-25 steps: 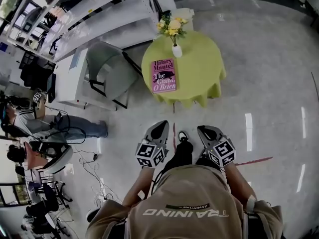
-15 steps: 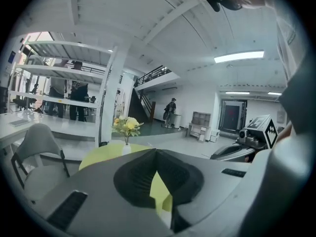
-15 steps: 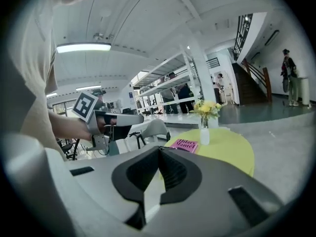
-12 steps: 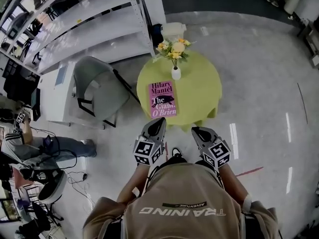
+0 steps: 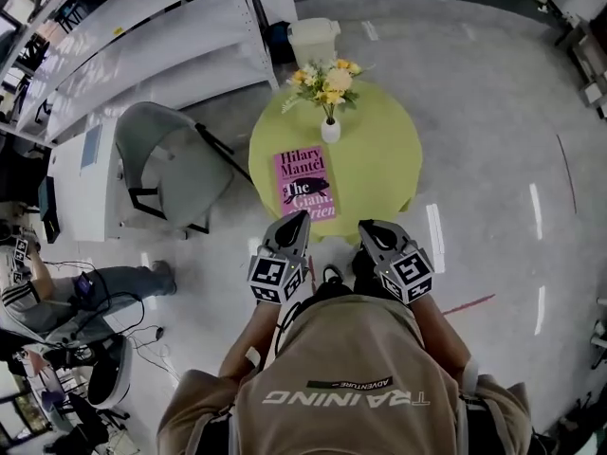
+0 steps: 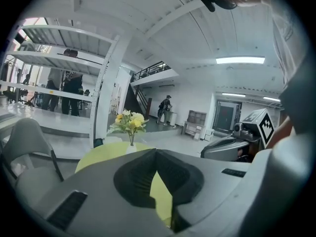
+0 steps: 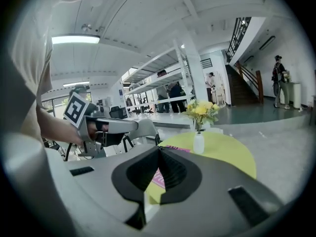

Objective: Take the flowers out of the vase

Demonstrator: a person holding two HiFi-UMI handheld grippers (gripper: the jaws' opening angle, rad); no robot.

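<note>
A small white vase (image 5: 330, 131) with yellow flowers (image 5: 327, 77) stands at the far side of a round table with a lime cloth (image 5: 379, 164). A pink book (image 5: 305, 183) lies on the near half. Both grippers are held in front of my body, short of the table's near edge. My left gripper (image 5: 298, 220) is shut and empty, and so is my right gripper (image 5: 366, 227). The left gripper view shows the flowers (image 6: 129, 122) far beyond the closed jaws (image 6: 157, 152). In the right gripper view the vase (image 7: 198, 143) and flowers (image 7: 200, 109) stand well beyond that gripper (image 7: 159, 149).
A grey chair (image 5: 166, 164) stands left of the table, with white shelving (image 5: 142, 36) behind it. A white bin (image 5: 313, 38) sits beyond the table. A seated person (image 5: 85, 287) and floor cables are at the far left. A red tape line (image 5: 469, 303) marks the floor at right.
I have walked toward the table; it now lies closer below me. Both grippers moved forward together, still shut, and now hang near the table's front edge.
</note>
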